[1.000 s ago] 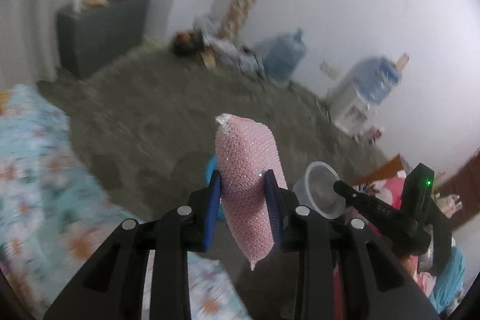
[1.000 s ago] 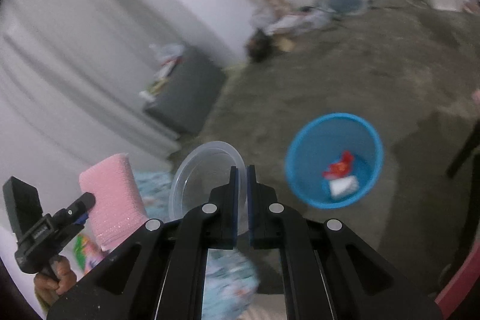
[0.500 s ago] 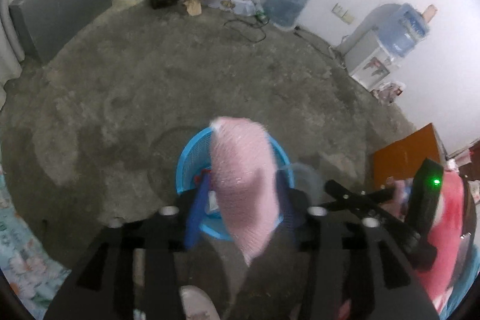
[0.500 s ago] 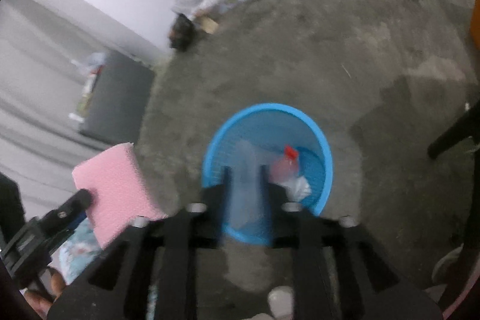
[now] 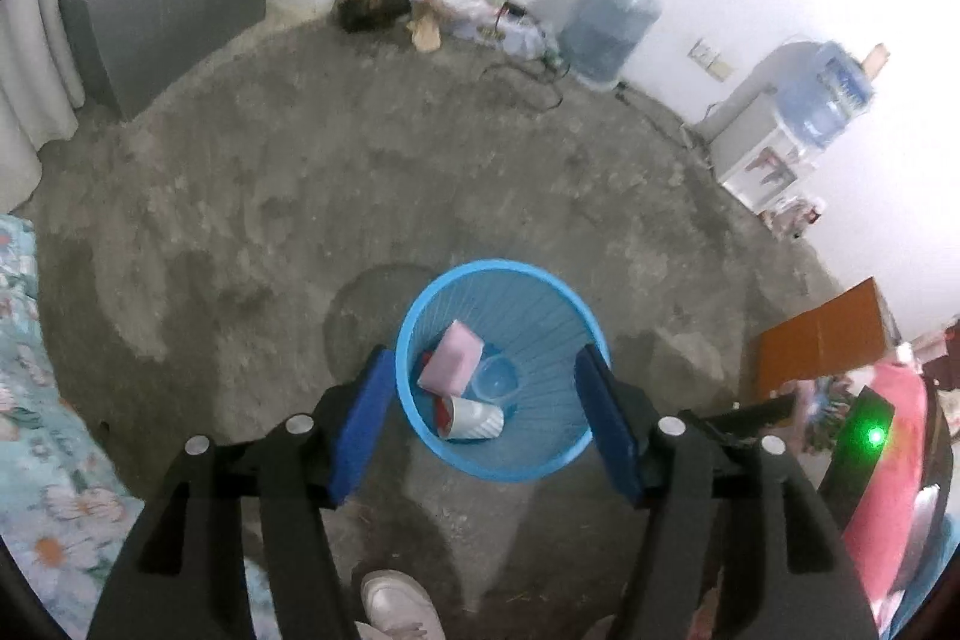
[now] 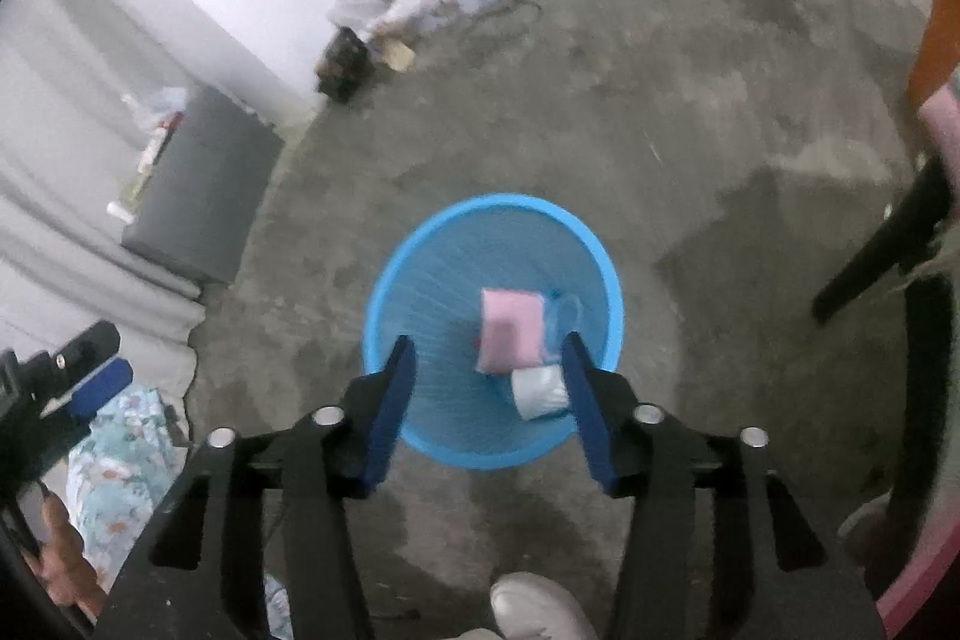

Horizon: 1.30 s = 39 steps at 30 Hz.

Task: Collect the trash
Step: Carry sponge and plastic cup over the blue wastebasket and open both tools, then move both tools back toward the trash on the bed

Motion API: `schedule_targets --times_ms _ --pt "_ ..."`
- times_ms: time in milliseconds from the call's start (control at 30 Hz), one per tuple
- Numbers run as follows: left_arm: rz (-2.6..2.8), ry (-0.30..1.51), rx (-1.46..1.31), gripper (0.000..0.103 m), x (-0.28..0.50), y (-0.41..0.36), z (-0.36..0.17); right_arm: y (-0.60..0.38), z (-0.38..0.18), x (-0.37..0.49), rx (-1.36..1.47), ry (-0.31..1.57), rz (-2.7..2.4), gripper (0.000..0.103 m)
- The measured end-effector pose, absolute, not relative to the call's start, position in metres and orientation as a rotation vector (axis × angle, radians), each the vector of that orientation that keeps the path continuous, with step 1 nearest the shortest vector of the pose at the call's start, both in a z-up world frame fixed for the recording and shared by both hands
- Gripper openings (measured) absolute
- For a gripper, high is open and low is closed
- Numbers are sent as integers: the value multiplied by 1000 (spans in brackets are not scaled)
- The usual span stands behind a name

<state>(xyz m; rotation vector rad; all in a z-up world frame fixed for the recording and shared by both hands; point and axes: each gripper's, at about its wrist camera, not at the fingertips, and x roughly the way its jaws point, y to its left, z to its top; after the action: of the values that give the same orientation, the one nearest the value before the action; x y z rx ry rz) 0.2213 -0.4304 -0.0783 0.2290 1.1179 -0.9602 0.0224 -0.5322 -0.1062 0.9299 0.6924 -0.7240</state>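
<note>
Both claws hang over the blue mesh wastebasket (image 5: 503,460) at lower centre. The left claw (image 5: 485,421) and the right claw (image 6: 485,403) have just been opening and stand spread with nothing between the pads. The pink sponge (image 5: 451,358), a clear plastic cup (image 5: 495,377) and a white paper cup (image 5: 474,418) lie inside the basket. No writing is legible; the water jug (image 5: 606,25) label is blurred.

No text, label, brand or number is legible on anything in either view
</note>
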Motion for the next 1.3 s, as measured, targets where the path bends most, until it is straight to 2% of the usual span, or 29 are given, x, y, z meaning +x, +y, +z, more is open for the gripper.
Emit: schedule_targets --times_ms 167,267,500,733,900,1067,1300 --pt "-989 1040 222 64 213 -375 -18 -489 -49 28 795 614 -637 66" --pt "-974 963 222 69 203 -326 19 -460 -17 29 736 576 -556 70" --pt "-891 845 142 82 174 -200 77 -399 26 46 629 584 -324 72" --pt "-675 706 34 84 145 -57 109 -343 49 64 564 627 -103 72" --pt "-516 639 -10 87 125 28 123 -301 59 80 528 659 56 72" --pt "-424 645 -82 87 108 91 107 -258 64 98 495 717 182 72" --pt "-393 685 -125 87 93 125 70 -202 66 111 465 791 284 72"
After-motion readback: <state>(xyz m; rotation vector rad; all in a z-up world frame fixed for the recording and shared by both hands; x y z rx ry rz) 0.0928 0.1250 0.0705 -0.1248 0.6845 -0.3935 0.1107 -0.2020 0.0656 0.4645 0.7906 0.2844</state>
